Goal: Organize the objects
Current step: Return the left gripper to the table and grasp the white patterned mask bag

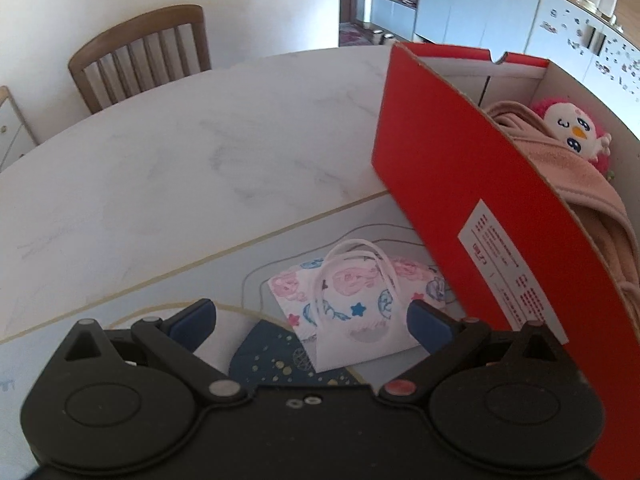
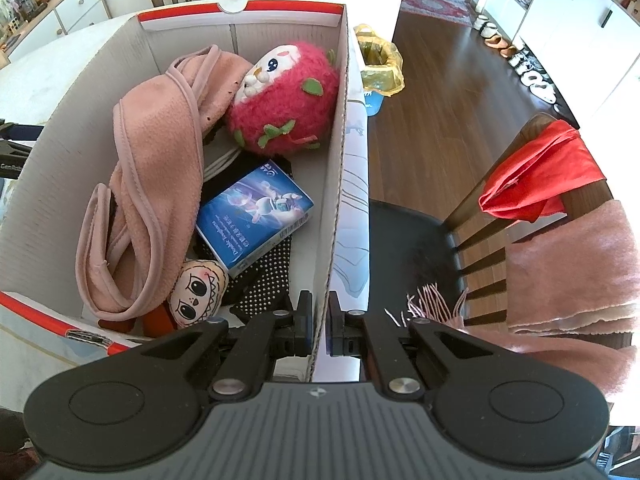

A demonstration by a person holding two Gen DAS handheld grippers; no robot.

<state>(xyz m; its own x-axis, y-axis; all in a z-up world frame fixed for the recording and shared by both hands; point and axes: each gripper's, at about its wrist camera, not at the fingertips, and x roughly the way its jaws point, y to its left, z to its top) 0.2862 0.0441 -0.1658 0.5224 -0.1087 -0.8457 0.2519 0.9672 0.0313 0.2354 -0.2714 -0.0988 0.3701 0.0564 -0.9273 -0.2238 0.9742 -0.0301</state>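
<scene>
My left hand-held gripper points steeply down at the desk; its blue-padded fingers are spread wide and nothing is between them. A printed face mask with white ear loops lies flat on the desk just ahead of the gap, at 12 o'clock from the fingertips. It partly covers a dark blue mask with gold dots, which lies nearer to me. Both rest on a pale mat with drawn outlines. The red wall of the cardboard box stands at 2 o'clock from the printed mask, just beside it.

My right hand-held gripper is pressed together on the right side wall of the cardboard box, one finger inside and one outside, pinching the cardboard.

Contents of the box, right wrist view:
- pink towel, at 10 o'clock from the fingertips, along the left side;
- pink plush toy with green tufts, at 12 o'clock, near the far wall;
- blue carton, in the middle, resting on a black dotted item;
- small doll with large eyes, at 9 o'clock, near the front wall.

Outside the box, at 3 o'clock, a chair carries a red cloth and a pink scarf.
</scene>
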